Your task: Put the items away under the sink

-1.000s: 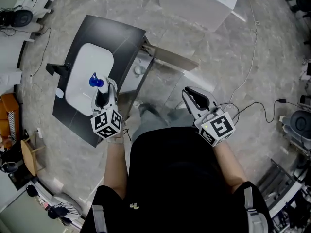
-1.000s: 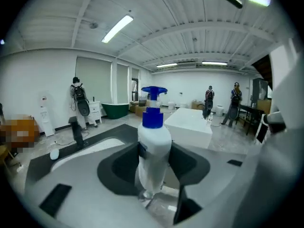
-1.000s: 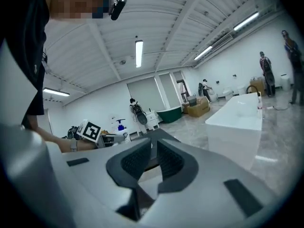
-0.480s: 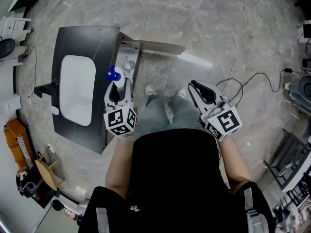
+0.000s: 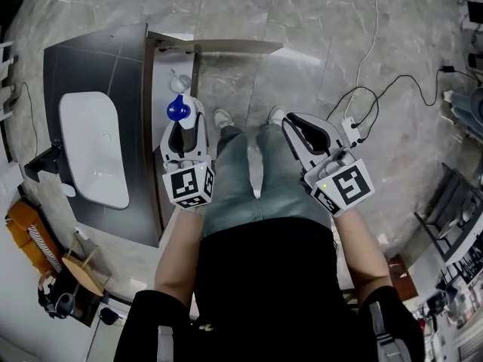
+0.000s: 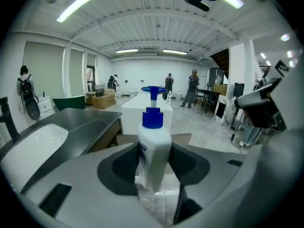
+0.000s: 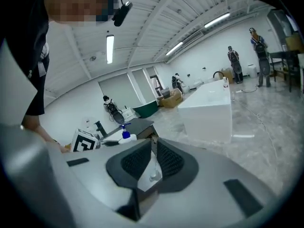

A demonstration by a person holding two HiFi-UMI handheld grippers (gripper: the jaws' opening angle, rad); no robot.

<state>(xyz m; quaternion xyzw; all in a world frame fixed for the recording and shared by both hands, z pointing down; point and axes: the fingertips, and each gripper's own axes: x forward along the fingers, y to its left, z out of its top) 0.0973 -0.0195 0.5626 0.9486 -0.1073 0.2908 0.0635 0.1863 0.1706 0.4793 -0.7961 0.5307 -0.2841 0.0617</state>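
Far left I see the dark vanity top (image 5: pixel 90 59) with its white basin (image 5: pixel 89 148), and the cabinet door (image 5: pixel 226 47) standing open off the front edge. Left gripper (image 5: pixel 184 130) is clamped on the white pump bottle (image 6: pixel 153 148) by its body, with the blue pump head up. The bottle is upright, just off the vanity's front edge beside the open cabinet, held above the floor (image 5: pixel 302 21). Right gripper (image 5: pixel 296 125) hangs over the wearer's right leg (image 5: pixel 290 194), well apart from the vanity, pads (image 7: pixel 135 163) closed tip to tip with nothing gripped.
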